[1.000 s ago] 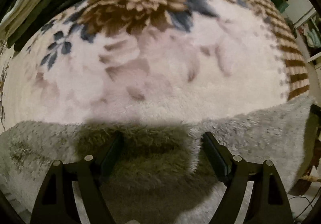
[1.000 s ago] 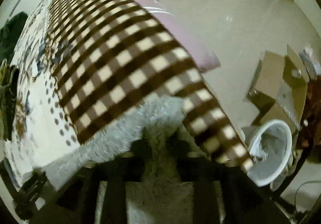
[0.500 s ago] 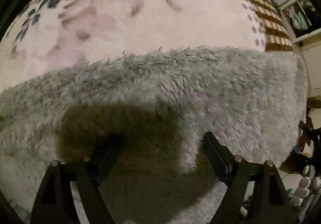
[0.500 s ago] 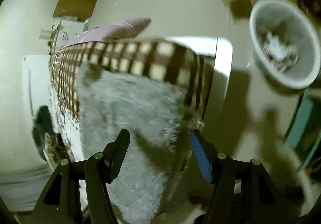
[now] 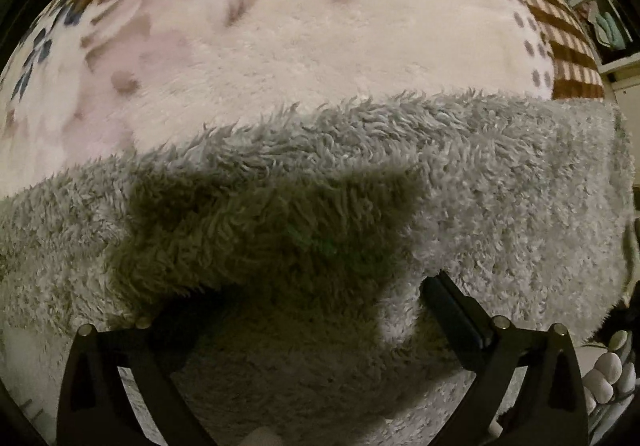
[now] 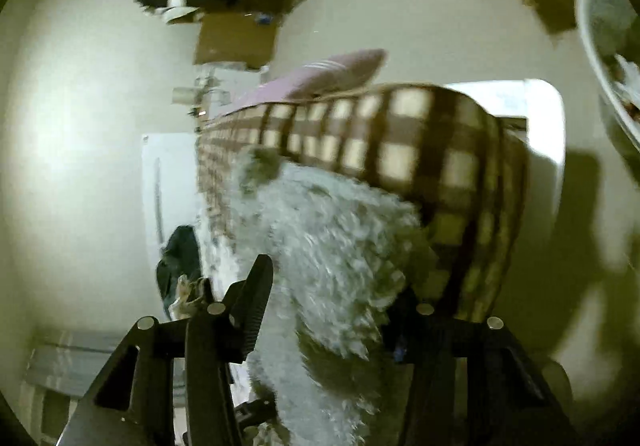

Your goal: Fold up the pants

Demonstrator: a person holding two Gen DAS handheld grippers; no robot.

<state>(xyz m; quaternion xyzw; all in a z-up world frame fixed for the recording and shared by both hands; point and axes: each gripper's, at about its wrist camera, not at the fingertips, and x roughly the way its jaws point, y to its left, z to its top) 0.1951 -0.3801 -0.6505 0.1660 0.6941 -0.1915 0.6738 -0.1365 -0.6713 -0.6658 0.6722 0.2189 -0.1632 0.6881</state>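
The pants are grey and fluffy and lie across the floral white blanket. My left gripper points straight down at them, its jaws opening to their widest. A hump of the grey pile sits between them. Its right finger shows clearly, while the left one is sunk in the pile. In the right wrist view the pants hang at the bed's corner. My right gripper is closing on that fabric, which fills the gap. The far finger is hidden behind the pile.
The blanket's brown checked border drapes over the bed corner, with a pink pillow behind it. A white bin and cardboard boxes stand on the floor. Dark clothing lies on the bed's far side.
The left gripper has sunk closer to the pants and its jaws have spread wider. The right gripper swung and rolled from above the bed to its corner; its jaws narrowed.
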